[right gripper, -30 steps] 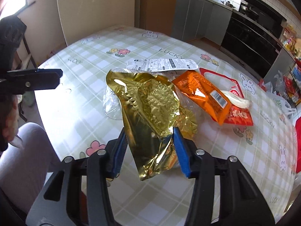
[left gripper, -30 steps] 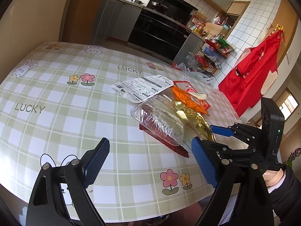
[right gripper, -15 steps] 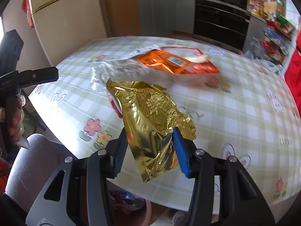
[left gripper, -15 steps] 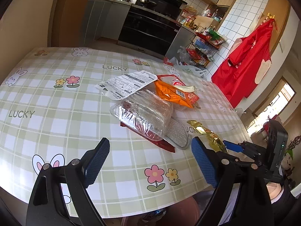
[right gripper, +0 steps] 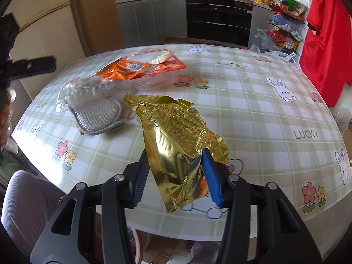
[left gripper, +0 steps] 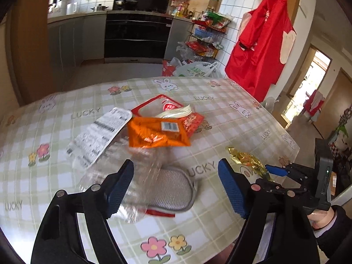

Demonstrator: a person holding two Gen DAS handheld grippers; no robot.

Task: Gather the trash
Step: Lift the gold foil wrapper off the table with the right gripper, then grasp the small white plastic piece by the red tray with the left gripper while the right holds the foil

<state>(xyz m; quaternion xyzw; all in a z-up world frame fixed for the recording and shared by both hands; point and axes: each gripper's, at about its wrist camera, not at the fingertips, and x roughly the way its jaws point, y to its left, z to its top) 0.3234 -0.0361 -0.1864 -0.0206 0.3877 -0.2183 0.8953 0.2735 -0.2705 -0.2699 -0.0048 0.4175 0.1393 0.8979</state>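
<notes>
My right gripper is shut on a crumpled gold foil wrapper and holds it above the table's near edge; both show at the right of the left wrist view, wrapper. My left gripper is open and empty, hovering over a clear plastic wrapper and a grey mesh-textured pack. Behind them lie an orange packet, a red packet and a white printed packet.
The round table has a green checked cloth with rabbits and flowers. A red apron hangs at the right. A wire rack and plastic bags stand beyond the table. A chair sits below the table edge.
My right gripper has pulled the gold wrapper off the pile toward the table's near edge. My left gripper has moved closer over the clear wrapper and grey pack.
</notes>
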